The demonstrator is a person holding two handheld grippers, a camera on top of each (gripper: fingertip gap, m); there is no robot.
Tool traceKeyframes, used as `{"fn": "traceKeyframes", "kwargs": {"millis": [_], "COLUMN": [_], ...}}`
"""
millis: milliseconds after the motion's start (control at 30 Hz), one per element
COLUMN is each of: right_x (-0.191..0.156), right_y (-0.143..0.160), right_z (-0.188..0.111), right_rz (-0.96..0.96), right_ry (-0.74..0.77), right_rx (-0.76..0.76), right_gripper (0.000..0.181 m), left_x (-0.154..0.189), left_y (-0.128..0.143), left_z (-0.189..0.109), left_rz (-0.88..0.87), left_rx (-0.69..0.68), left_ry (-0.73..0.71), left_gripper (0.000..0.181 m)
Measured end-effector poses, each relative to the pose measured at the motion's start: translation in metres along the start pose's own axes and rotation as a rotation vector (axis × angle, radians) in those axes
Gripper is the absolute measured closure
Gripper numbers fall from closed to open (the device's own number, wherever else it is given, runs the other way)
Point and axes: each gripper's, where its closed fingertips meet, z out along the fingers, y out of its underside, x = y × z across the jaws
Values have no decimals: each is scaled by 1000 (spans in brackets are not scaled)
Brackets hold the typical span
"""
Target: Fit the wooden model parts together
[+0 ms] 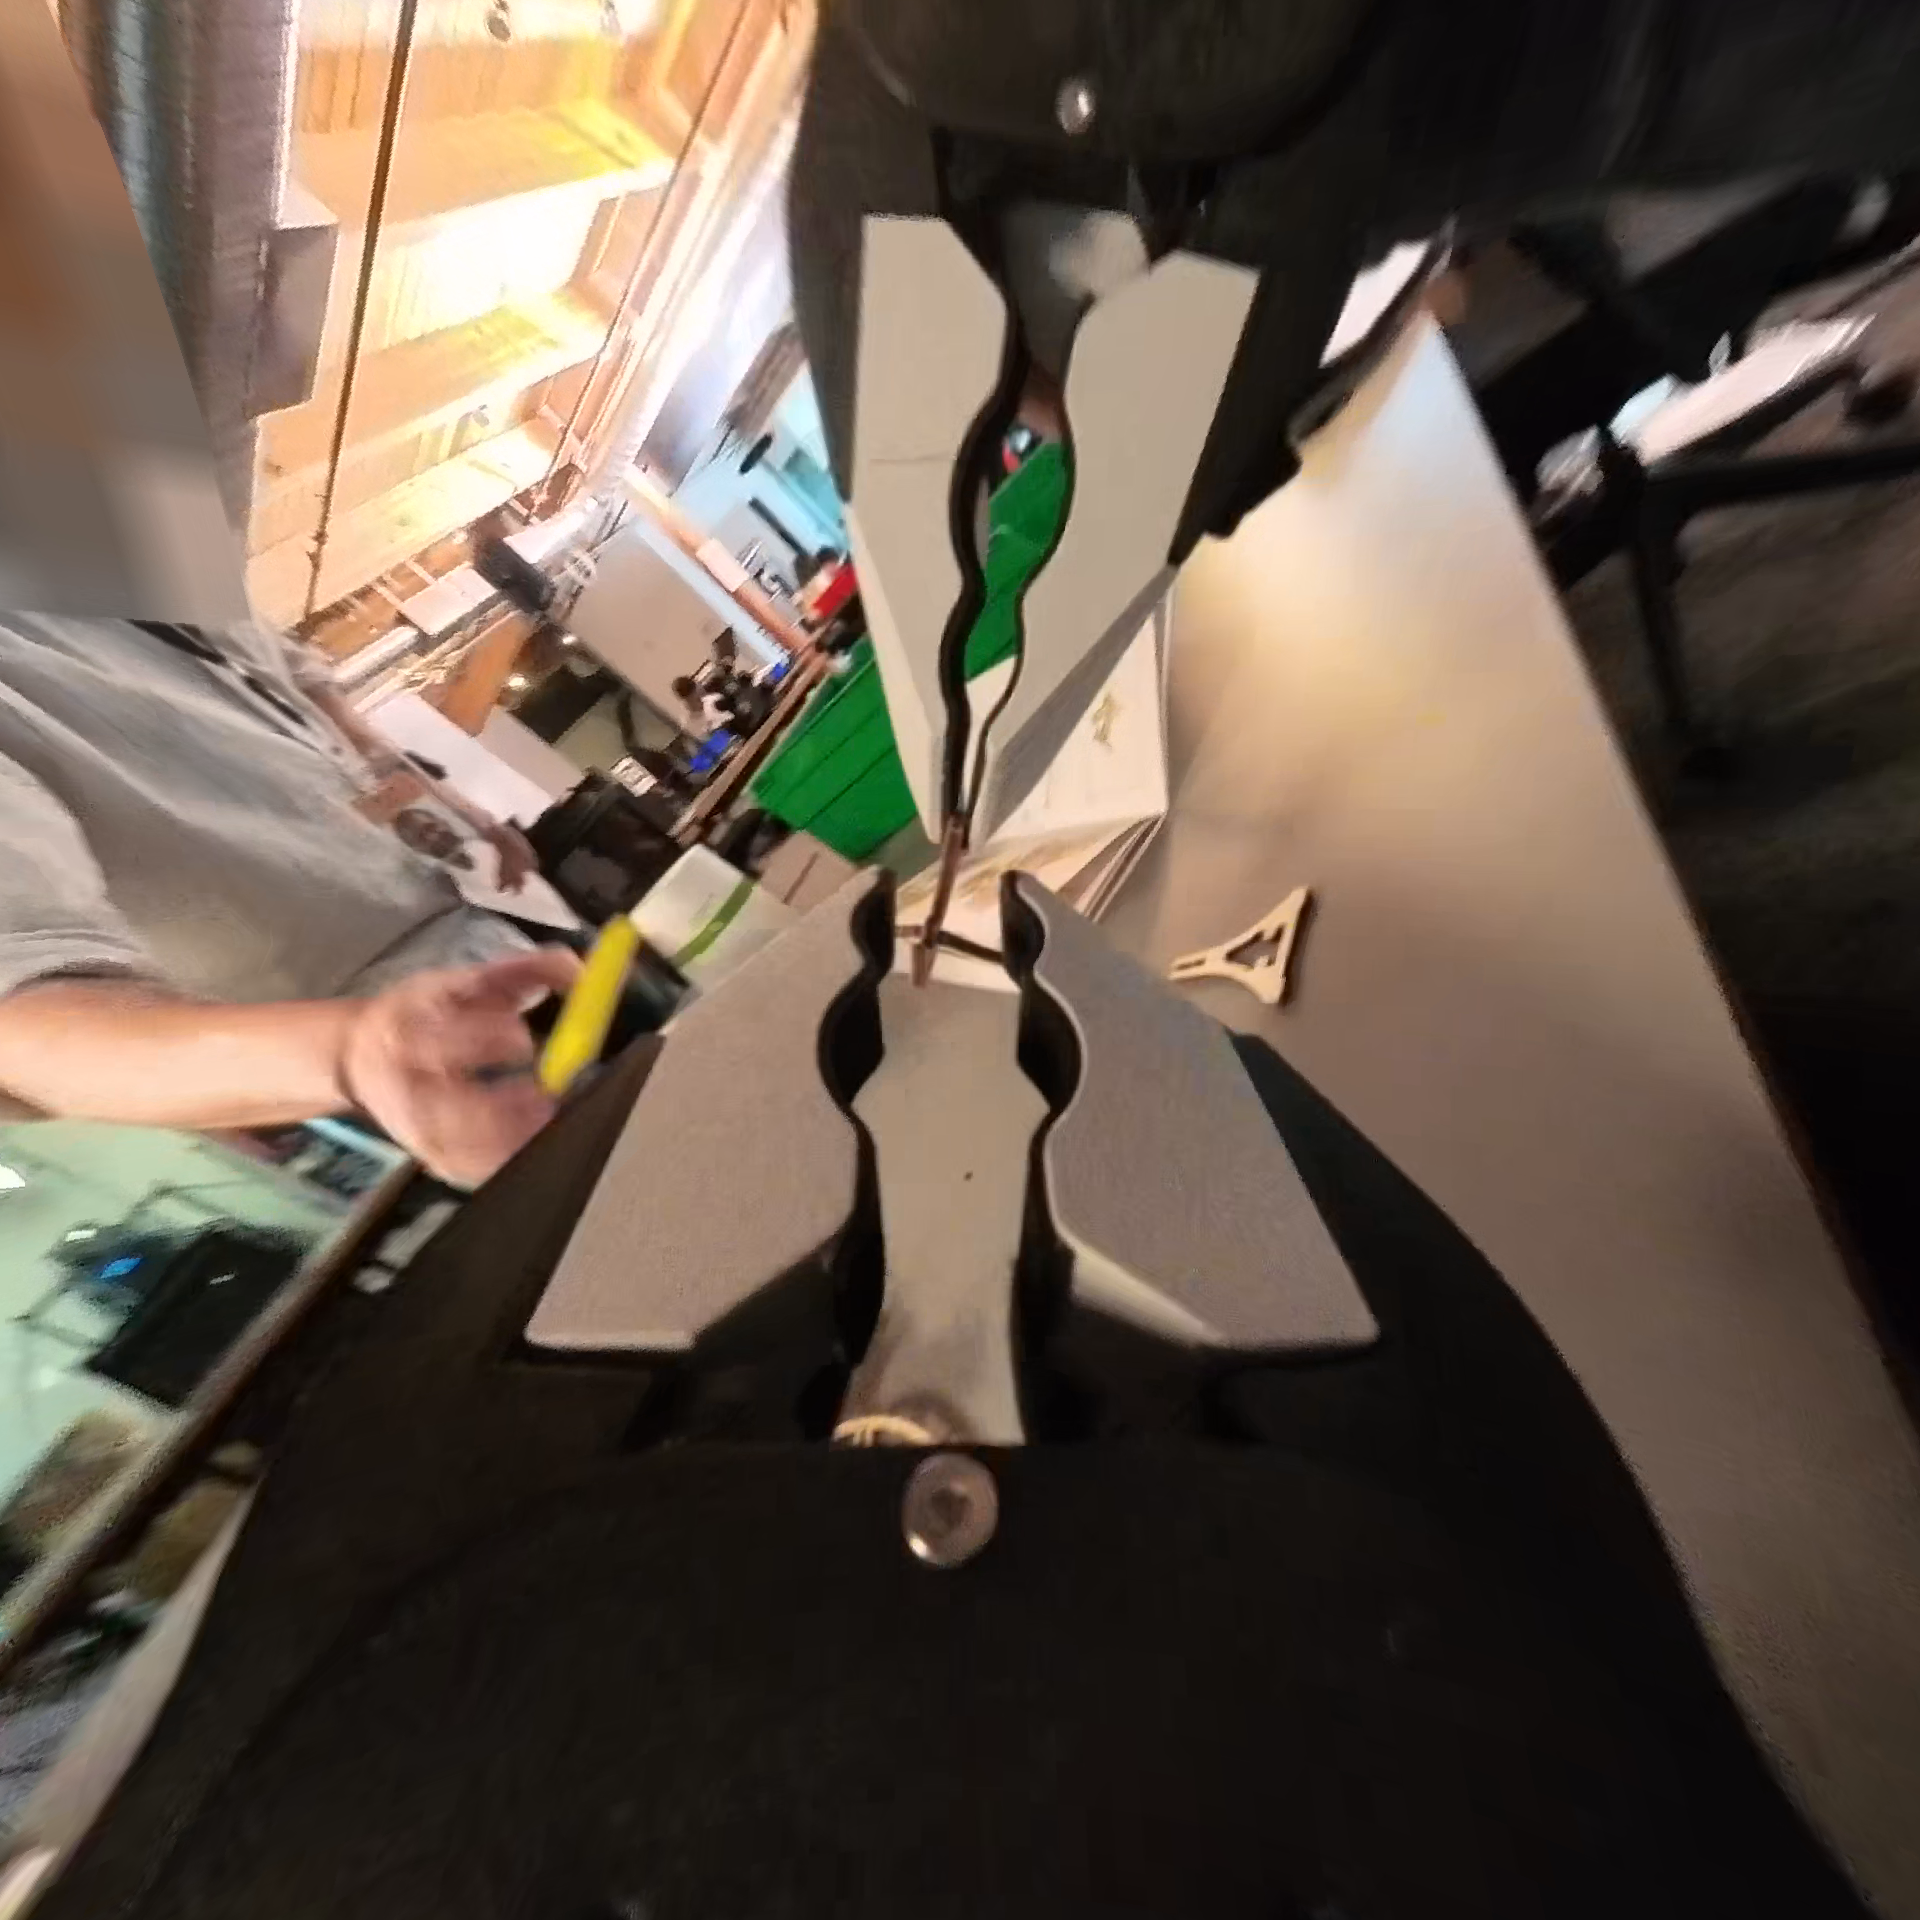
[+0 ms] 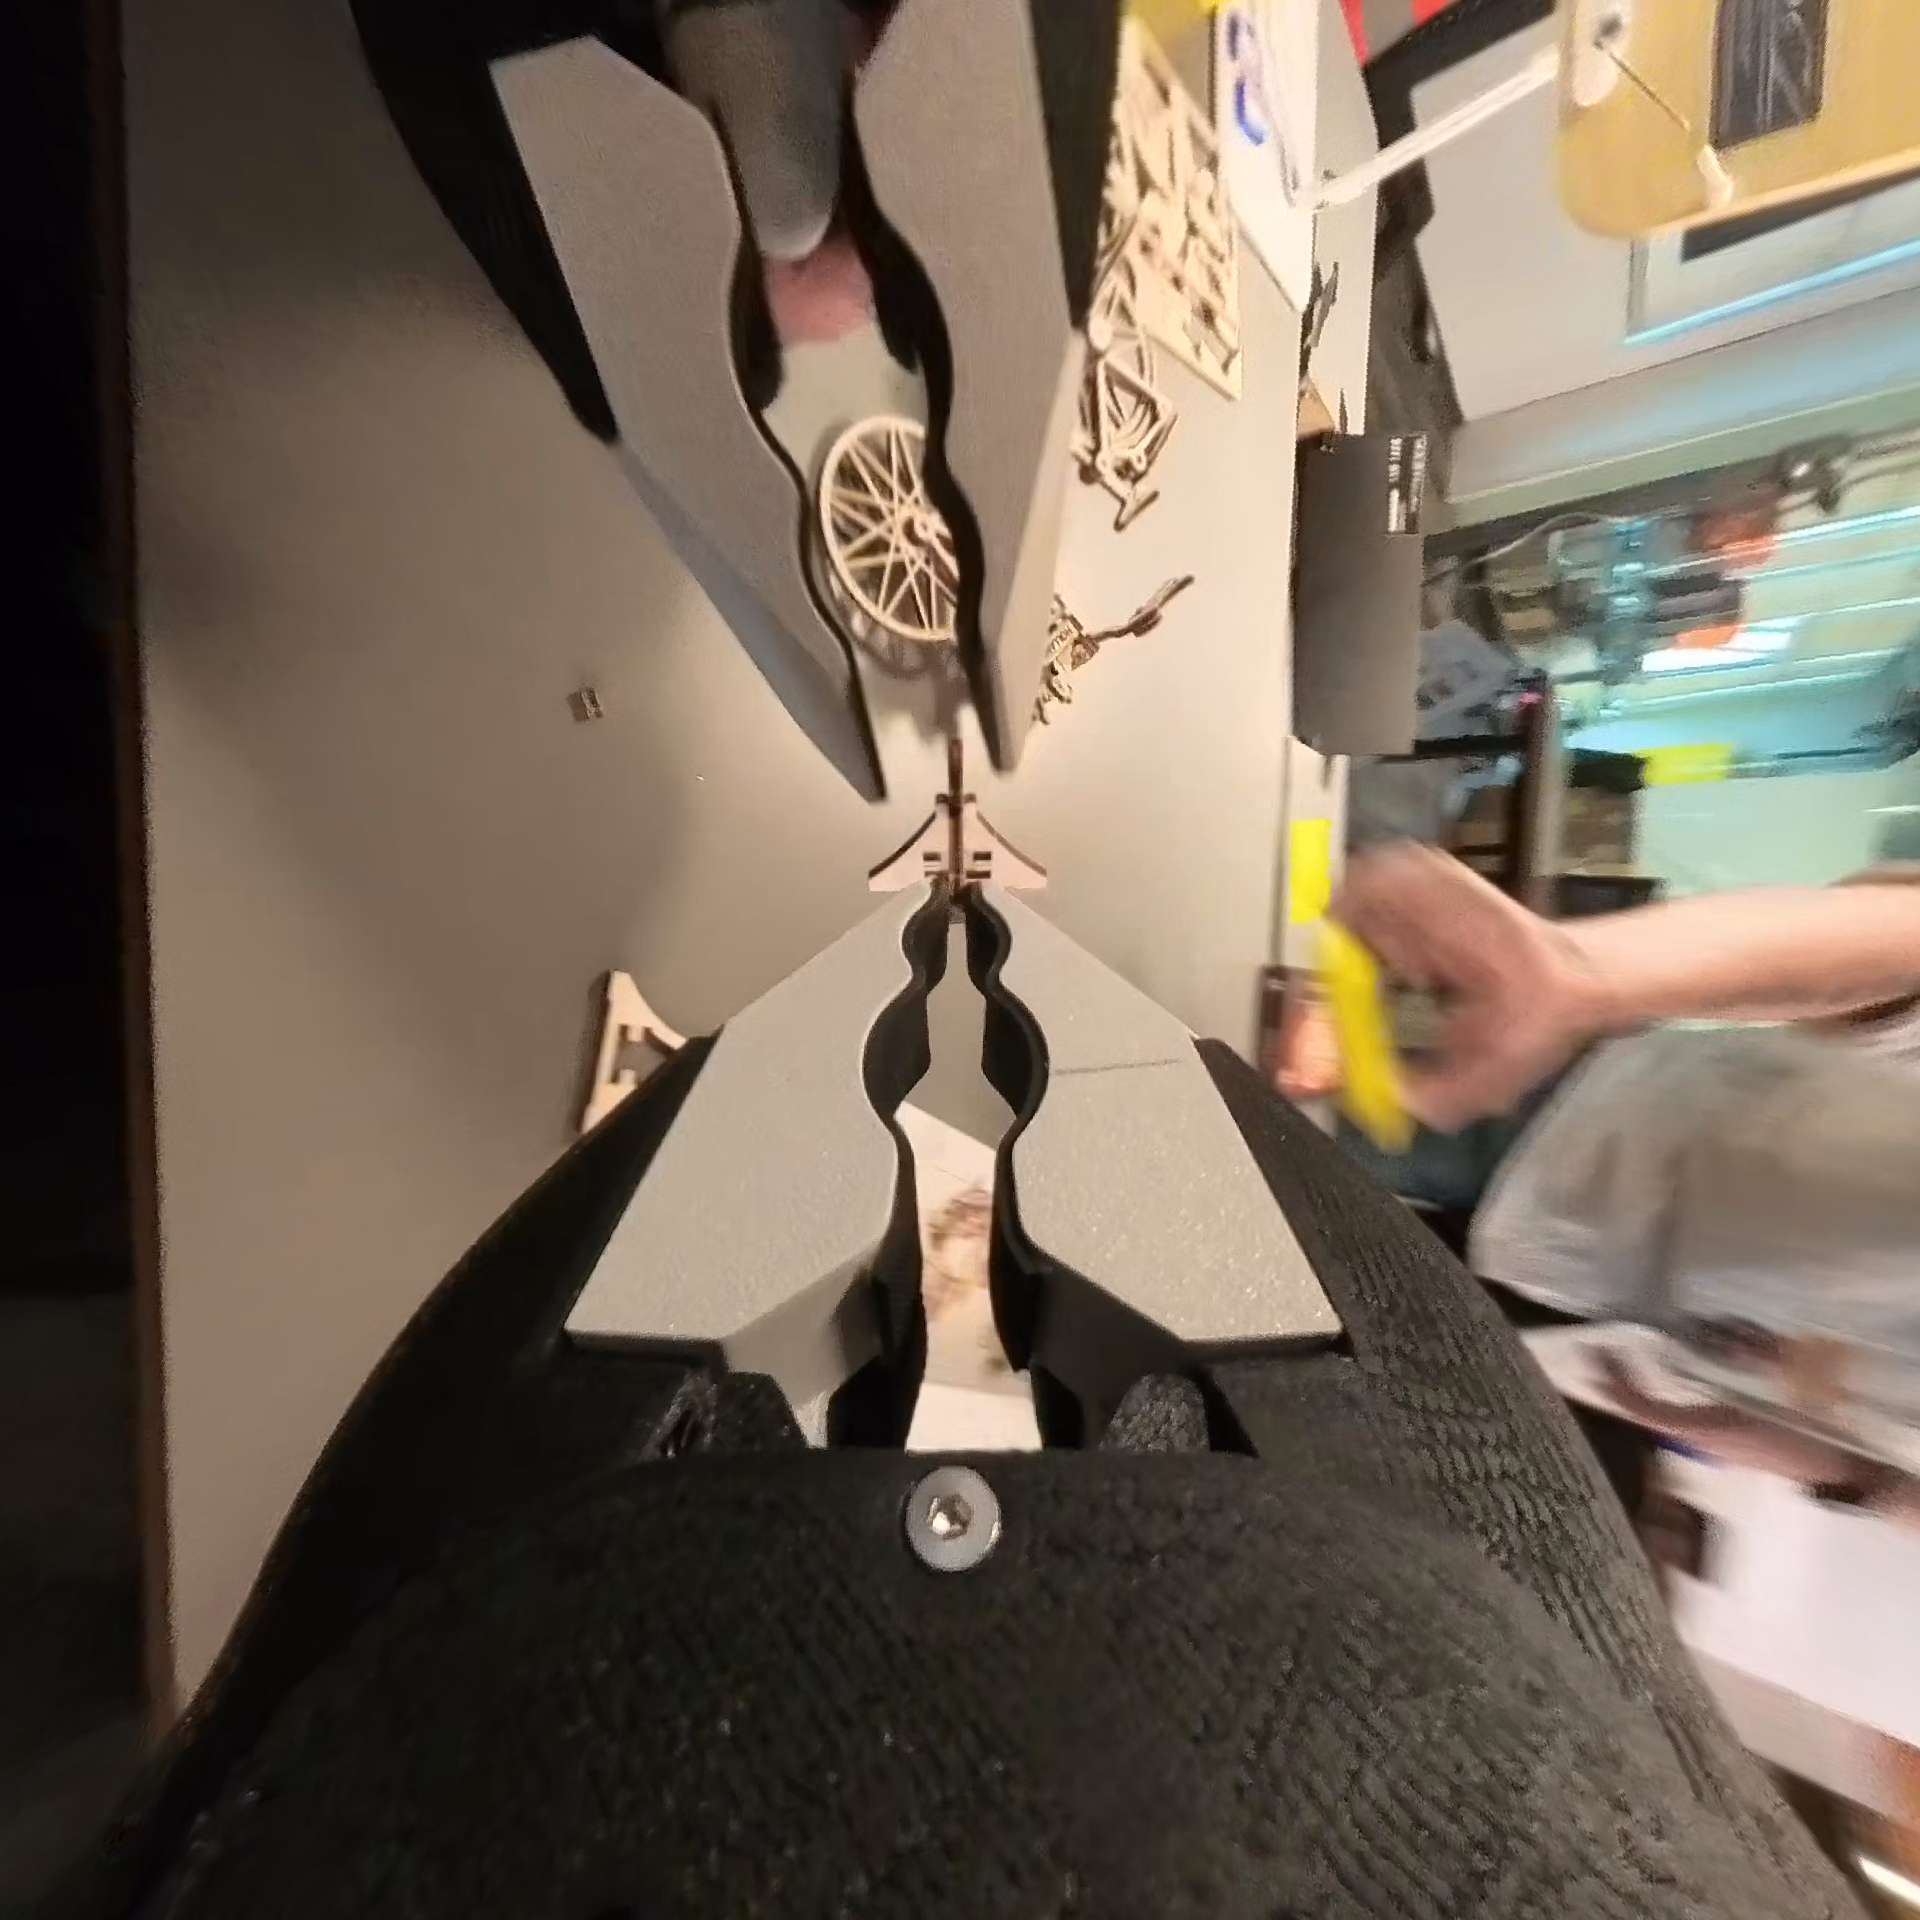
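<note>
My right gripper (image 2: 951, 909) is shut on a small wooden model part (image 2: 951, 862) with two curved wings and a thin upright strip. In the left wrist view the right gripper (image 1: 951, 826) comes in from above, and the part (image 1: 928, 940) hangs from its tips. My left gripper (image 1: 948, 899) is open, and its fingertips stand on either side of the part's end without clamping it. In the right wrist view the left gripper (image 2: 935, 774) reaches down from the top, with the strip between its spread tips. Both are held above the grey table (image 2: 364, 623).
A wooden triangular part (image 1: 1247, 951) lies on the table and also shows in the right wrist view (image 2: 623, 1049). A spoked wooden wheel (image 2: 894, 540), a frame piece (image 2: 1122, 426) and cut-out sheets (image 2: 1164, 208) lie beyond. A person's hand holds a yellow object (image 2: 1361, 1029) at the table's side. The grippers are tip to tip, or close to it.
</note>
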Motion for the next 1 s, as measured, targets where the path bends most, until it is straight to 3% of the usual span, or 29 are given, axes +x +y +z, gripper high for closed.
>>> {"fn": "traceKeyframes", "kwargs": {"millis": [133,300,467,700,867,1000], "right_x": [0,3,-1,-3,5,-30], "right_y": [-4,-13,-18,-16,25,54], "right_z": [-10,-22,-26,-26,-10,3], "right_rz": [154,252,296,364,732,1048], "right_ry": [-64,-112,-162,-202,-82,-36], "right_rx": [145,289,351,362,129,-118], "right_gripper": [181,181,181,180,160,152], "left_x": [-3,-3,-4,4,-19,-37], "left_y": [-8,-12,-17,-16,6,13], "left_z": [-5,-8,-11,-10,-6,-10], "left_rz": [-191,-307,-363,-347,-367,-383], "left_rx": [93,147,200,171,69,49], "left_ry": [73,135,167,220,65,-62], "left_gripper": [161,166,178,180,180,180]}}
